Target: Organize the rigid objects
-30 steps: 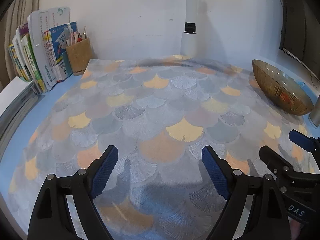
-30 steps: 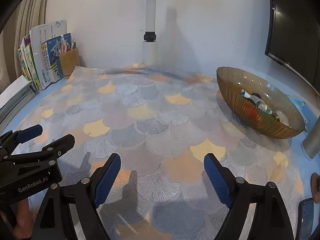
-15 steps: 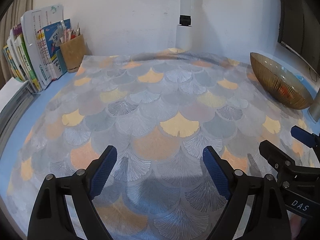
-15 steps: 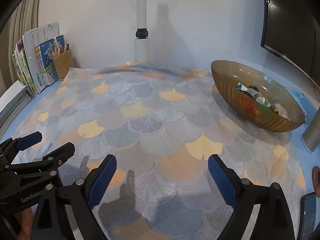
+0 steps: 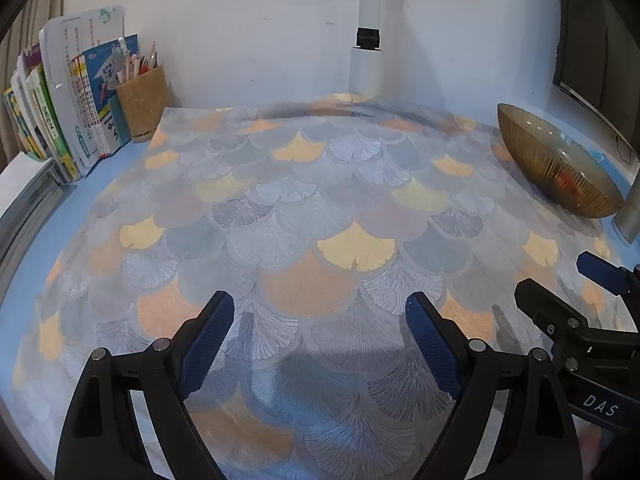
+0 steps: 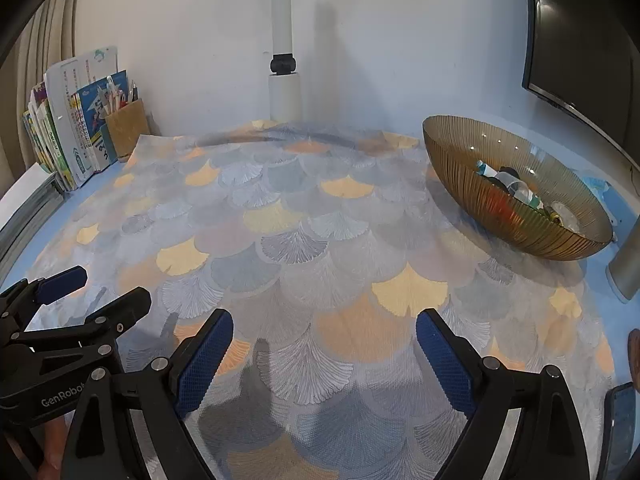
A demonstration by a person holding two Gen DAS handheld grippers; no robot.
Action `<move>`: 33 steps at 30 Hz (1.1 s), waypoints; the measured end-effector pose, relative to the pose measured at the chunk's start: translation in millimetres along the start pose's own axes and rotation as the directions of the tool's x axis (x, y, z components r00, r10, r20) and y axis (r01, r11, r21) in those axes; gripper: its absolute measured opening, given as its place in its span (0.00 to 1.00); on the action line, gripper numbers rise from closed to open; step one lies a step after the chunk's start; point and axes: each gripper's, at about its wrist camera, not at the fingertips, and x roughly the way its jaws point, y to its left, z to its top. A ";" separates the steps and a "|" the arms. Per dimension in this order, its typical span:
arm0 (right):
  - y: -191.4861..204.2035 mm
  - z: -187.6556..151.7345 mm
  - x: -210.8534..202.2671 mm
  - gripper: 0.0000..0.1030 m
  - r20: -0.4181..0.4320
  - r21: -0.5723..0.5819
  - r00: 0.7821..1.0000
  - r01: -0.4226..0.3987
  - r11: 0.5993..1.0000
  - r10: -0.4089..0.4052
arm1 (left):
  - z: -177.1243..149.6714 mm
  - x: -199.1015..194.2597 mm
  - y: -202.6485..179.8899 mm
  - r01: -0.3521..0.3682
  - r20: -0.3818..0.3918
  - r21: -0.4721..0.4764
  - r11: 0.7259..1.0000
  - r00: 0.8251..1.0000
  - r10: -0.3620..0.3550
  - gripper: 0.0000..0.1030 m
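- The amber ribbed bowl (image 6: 516, 196) sits at the right of the right wrist view, in the upper right of the left wrist view (image 5: 556, 168), on the right edge of the patterned mat (image 6: 304, 240).
- Small objects (image 6: 516, 190) lie inside the bowl: a teal-and-white piece, something dark and something clear; what each one is cannot be told.
- The mat, printed with grey, yellow and orange fan-shaped leaves, covers most of the blue worktop (image 5: 44, 232), and its middle is bare.
- The right hand-held gripper (image 6: 324, 354) hangs over the lower middle of the mat with its jaws spread wide and nothing between them; they have just been opening. The bowl is well apart from it, up and to the right.
- The left hand-held gripper (image 5: 320, 338) is likewise released, blue pads (image 5: 206, 344) wide apart over bare mat, holding nothing. The bowl lies far off at the upper right of its view.
- Each gripper shows in the other's view: the left one at the lower left of the right wrist view (image 6: 86, 296), the right one at the lower right of the left wrist view (image 5: 568, 296).
- At the upper left, books (image 5: 68, 120) stand against the wall beside a cork pen cup (image 5: 142, 104).
- A white post (image 6: 285, 76) rises at the back centre, and a dark screen (image 6: 580, 40) hangs at the upper right.
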 end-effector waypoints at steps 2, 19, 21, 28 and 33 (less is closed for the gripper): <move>0.1 0.3 0.2 0.90 0.000 0.000 1.000 -0.001 1.000 0.001 | -0.5 0.0 0.3 -0.003 0.000 -0.006 1.000 1.000 0.003 0.84; -0.7 -0.2 4.0 0.90 -0.027 0.011 1.000 -0.005 1.000 0.005 | -0.3 -0.6 0.5 -0.008 0.001 -0.005 1.000 1.000 0.008 0.84; -0.8 0.0 4.8 0.90 -0.029 0.010 1.000 -0.005 1.000 0.005 | -0.3 -0.5 1.0 -0.009 0.001 -0.004 1.000 1.000 0.009 0.84; -0.4 -0.1 4.5 0.90 -0.029 0.011 1.000 -0.004 1.000 0.005 | -0.2 -0.6 0.3 -0.008 0.002 0.002 1.000 1.000 0.008 0.84; 0.7 -0.5 3.9 0.90 -0.029 0.009 1.000 -0.001 1.000 0.002 | -0.5 -2.5 0.8 -0.018 0.014 0.008 1.000 1.000 0.018 0.84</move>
